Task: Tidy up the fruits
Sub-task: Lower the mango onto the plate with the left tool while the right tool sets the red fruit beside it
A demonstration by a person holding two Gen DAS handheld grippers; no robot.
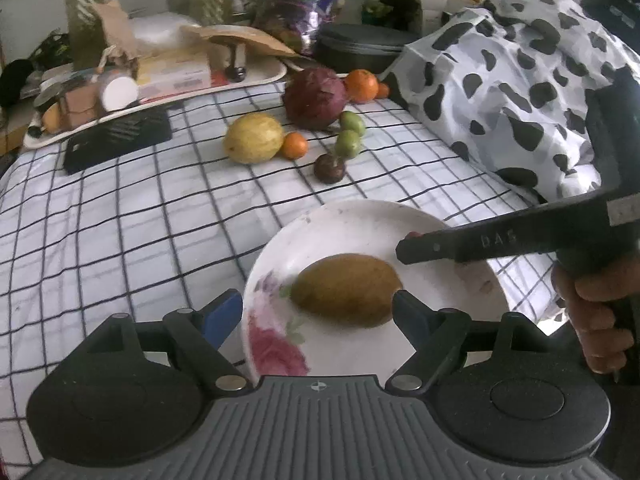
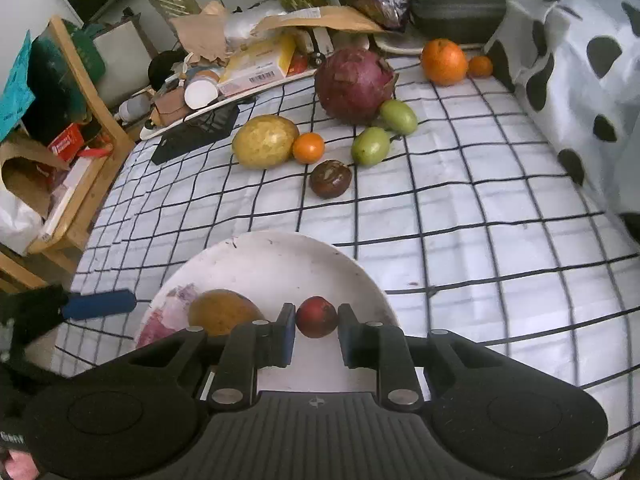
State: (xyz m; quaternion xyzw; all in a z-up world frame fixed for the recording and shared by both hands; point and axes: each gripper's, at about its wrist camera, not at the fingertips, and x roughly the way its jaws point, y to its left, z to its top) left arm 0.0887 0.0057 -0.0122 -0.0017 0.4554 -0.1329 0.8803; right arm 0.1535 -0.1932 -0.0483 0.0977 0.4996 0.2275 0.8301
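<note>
A white floral bowl (image 1: pixel 352 224) (image 2: pixel 264 264) sits on the checked cloth with a brown oval fruit (image 1: pixel 346 290) (image 2: pixel 224 312) in it. My left gripper (image 1: pixel 318 312) is open, its fingers on either side of the bowl's near part; one finger (image 2: pixel 100 304) shows in the right wrist view. My right gripper (image 2: pixel 316 324) is shut on a small red fruit (image 2: pixel 316 316) over the bowl; its fingers (image 1: pixel 440 246) reach in from the right. Further back lie a yellow fruit (image 2: pixel 265 142), a small orange (image 2: pixel 308 147), two green fruits (image 2: pixel 371 146), a dark brown fruit (image 2: pixel 330 179), a big purple-red fruit (image 2: pixel 354 85) and an orange (image 2: pixel 444 62).
A cow-patterned bundle (image 1: pixel 520 92) rises on the right. A cluttered tray (image 1: pixel 160 92) and a black flat object (image 1: pixel 118 140) lie at the back left. A black case (image 2: pixel 456 10) stands at the back. A wooden shelf (image 2: pixel 92 120) stands left of the bed.
</note>
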